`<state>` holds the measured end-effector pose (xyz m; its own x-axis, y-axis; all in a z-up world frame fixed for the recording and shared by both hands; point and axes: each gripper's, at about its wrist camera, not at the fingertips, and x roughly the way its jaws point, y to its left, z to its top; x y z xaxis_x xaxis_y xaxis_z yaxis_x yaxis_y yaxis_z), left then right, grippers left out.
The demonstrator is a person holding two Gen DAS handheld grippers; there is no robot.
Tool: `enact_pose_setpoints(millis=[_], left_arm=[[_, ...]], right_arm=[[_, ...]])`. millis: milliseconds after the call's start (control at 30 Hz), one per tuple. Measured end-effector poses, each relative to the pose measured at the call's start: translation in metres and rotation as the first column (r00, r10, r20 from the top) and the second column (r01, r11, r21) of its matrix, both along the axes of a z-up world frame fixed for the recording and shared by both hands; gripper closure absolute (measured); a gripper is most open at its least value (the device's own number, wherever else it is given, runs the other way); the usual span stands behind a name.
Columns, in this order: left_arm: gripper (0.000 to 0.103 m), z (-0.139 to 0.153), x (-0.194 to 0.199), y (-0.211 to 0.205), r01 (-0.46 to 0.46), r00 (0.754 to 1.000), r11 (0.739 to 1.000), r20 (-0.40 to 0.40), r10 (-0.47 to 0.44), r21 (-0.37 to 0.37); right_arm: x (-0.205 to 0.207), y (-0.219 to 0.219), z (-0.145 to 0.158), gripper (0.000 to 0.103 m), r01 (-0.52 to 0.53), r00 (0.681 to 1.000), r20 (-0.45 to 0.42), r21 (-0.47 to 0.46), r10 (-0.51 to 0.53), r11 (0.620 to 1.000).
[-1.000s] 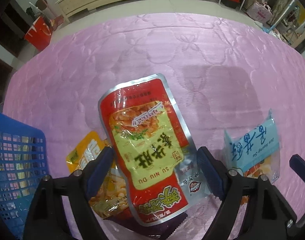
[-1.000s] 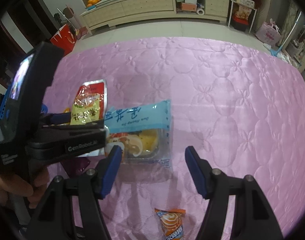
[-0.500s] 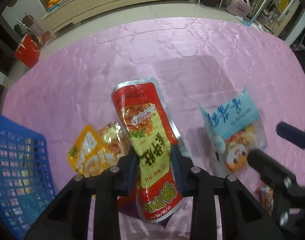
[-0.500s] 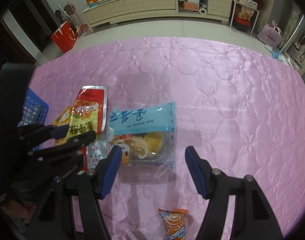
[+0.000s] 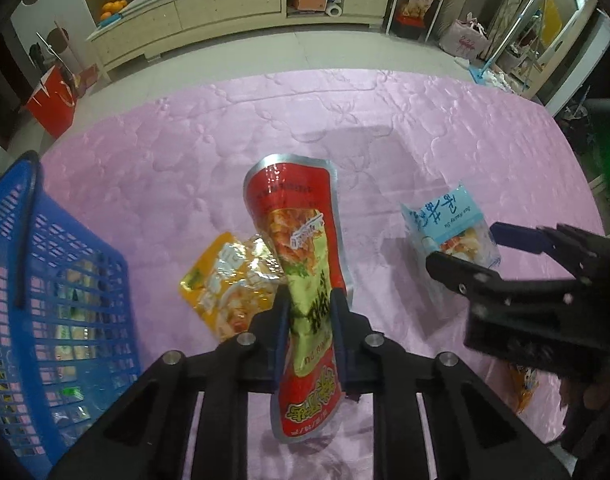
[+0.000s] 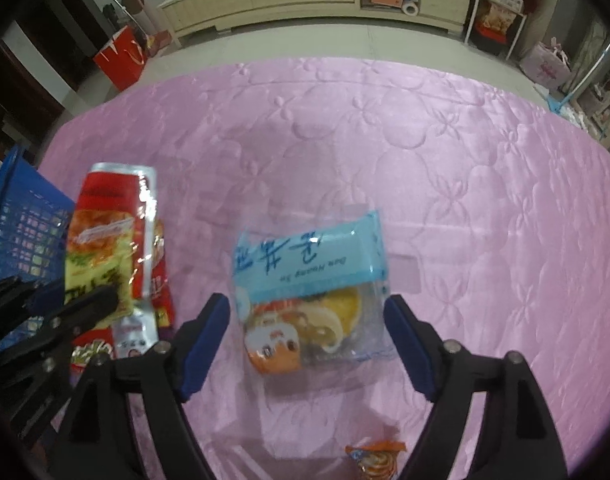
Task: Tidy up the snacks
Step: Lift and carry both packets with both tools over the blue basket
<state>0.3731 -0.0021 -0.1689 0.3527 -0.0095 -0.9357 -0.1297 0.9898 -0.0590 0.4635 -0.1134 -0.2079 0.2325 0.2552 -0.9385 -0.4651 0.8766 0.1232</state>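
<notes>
a pink quilted cover spreads under you, with a pale sideboard and a tiled floor behind it. your left gripper is clamped on the red and green snack pouch, pinched across its lower half so its long axis runs straight away from you and it hangs clear of the cover. the blue basket sits just to the left of that pouch, nearer this hand than the other, so i judge the carry goes leftward. your right gripper has its jaws opening, straddling the blue-topped clear packet without pressing it; the packet lies flat. a yellow pouch and a small orange packet lie on the cover nearby.
</notes>
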Motion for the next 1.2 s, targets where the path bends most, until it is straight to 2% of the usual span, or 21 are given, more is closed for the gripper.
enact_pose_setpoints(millis=[133,300,367,467,633,933,1200], left_arm=[[0.086,-0.002,0.002,0.010,0.001,1.000,1.000,-0.008,-0.001,-0.016],[0.087,0.000,0.004,0.015,0.017,1.000,1.000,0.000,-0.017,-0.021],[0.087,0.001,0.000,0.016,0.021,1.000,1.000,0.000,-0.021,-0.023],[0.087,0.000,0.001,0.015,0.021,1.000,0.999,-0.003,-0.021,-0.031],[0.087,0.004,-0.007,0.010,0.031,0.999,0.999,0.010,-0.030,-0.031],[0.087,0.030,-0.038,0.007,0.028,0.998,0.998,0.055,-0.025,-0.064],[0.087,0.093,-0.094,0.012,0.032,0.989,0.998,0.147,-0.024,-0.052]], right_arm=[[0.003,0.011,-0.004,0.019,-0.021,1.000,0.005,-0.072,0.022,0.997],[0.008,0.016,-0.011,0.019,-0.026,0.999,0.021,-0.115,0.029,0.993],[0.009,0.015,-0.014,0.019,-0.028,1.000,0.007,-0.111,0.029,0.993],[0.007,0.009,-0.013,0.028,-0.023,1.000,-0.002,-0.093,0.023,0.995],[-0.015,0.005,-0.008,0.031,-0.051,0.999,-0.009,-0.069,0.050,0.996],[-0.078,-0.013,0.045,0.031,-0.074,0.997,0.034,-0.023,0.075,0.997],[-0.136,-0.006,0.102,0.030,-0.087,0.991,0.101,0.012,0.086,0.996]])
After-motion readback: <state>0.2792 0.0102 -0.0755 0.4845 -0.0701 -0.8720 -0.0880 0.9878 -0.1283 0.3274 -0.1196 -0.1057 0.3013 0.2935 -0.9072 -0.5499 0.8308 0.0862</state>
